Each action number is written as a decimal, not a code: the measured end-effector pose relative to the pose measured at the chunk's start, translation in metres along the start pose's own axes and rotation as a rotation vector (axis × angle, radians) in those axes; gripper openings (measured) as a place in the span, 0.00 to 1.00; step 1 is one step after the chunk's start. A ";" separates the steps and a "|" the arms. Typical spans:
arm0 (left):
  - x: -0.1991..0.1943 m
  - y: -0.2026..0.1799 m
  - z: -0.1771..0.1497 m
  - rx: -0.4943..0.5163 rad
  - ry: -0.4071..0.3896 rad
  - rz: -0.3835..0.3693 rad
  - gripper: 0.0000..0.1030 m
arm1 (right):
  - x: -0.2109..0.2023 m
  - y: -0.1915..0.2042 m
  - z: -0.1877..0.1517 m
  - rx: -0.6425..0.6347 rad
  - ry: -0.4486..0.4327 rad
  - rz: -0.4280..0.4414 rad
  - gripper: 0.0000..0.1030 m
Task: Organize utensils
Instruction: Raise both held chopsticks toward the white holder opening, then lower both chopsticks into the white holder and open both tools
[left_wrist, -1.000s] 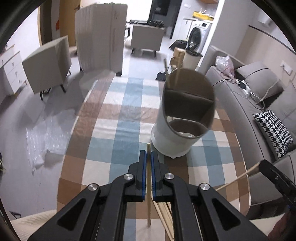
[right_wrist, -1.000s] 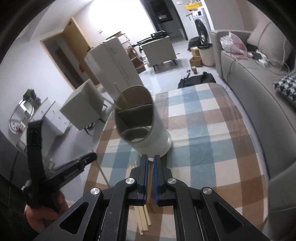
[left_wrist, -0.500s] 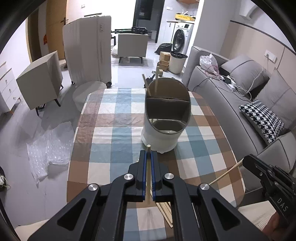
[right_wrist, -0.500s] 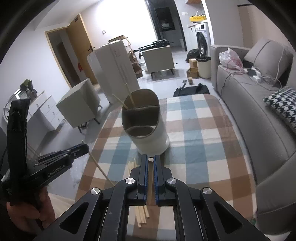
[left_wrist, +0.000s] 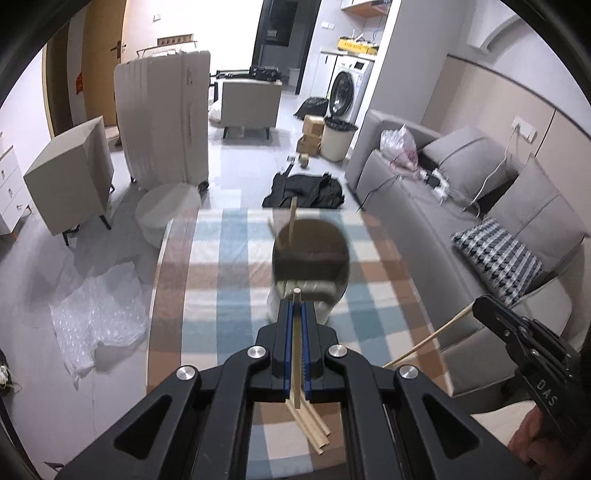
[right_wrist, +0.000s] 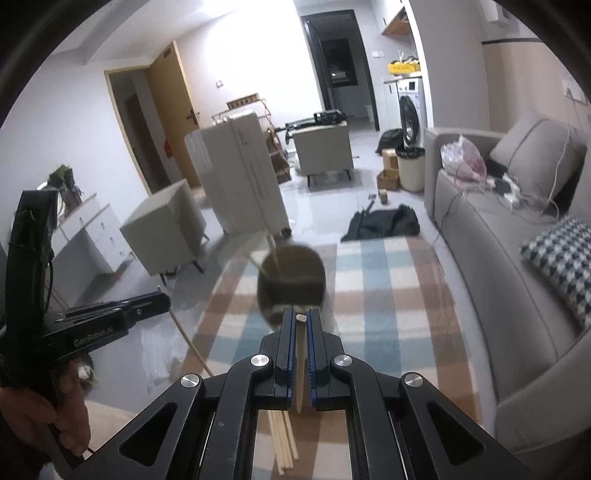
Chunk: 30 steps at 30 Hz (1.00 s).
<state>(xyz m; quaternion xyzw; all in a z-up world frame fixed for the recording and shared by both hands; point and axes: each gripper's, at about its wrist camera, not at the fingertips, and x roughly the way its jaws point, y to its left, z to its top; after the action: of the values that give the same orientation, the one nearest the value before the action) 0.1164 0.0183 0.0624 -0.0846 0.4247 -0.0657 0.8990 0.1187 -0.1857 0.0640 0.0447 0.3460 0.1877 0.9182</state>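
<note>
Both the left tongs (left_wrist: 295, 314) and right tongs (right_wrist: 301, 325) clamp a chopstick (left_wrist: 295, 350) each (holder (left_wrist: 310, 254) blurred at twelve o'clock).

Each hand-held gripper (left_wrist: 295, 314) is black, with blue pads and silver screws.

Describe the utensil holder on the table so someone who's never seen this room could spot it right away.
Find the checked blue, brown and white tablecloth beside the grey sofa. Near its middle stands the utensil holder, a pale cylinder with a dark divided interior. It is the only upright container there, with chopsticks poking out of its far compartment, unlike the loose ones lying flat.
</note>
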 end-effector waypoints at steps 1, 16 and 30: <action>-0.003 -0.001 0.007 -0.003 -0.010 -0.006 0.00 | -0.001 0.000 0.009 -0.001 -0.006 0.004 0.05; 0.013 0.000 0.104 -0.046 -0.108 -0.052 0.00 | 0.040 0.012 0.135 -0.095 -0.046 0.019 0.05; 0.072 0.013 0.122 -0.072 -0.085 -0.056 0.00 | 0.126 0.011 0.157 -0.170 0.050 0.029 0.05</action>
<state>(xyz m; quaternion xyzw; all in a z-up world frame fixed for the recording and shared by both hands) 0.2571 0.0287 0.0814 -0.1316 0.3855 -0.0717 0.9105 0.3047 -0.1204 0.1068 -0.0331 0.3511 0.2307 0.9069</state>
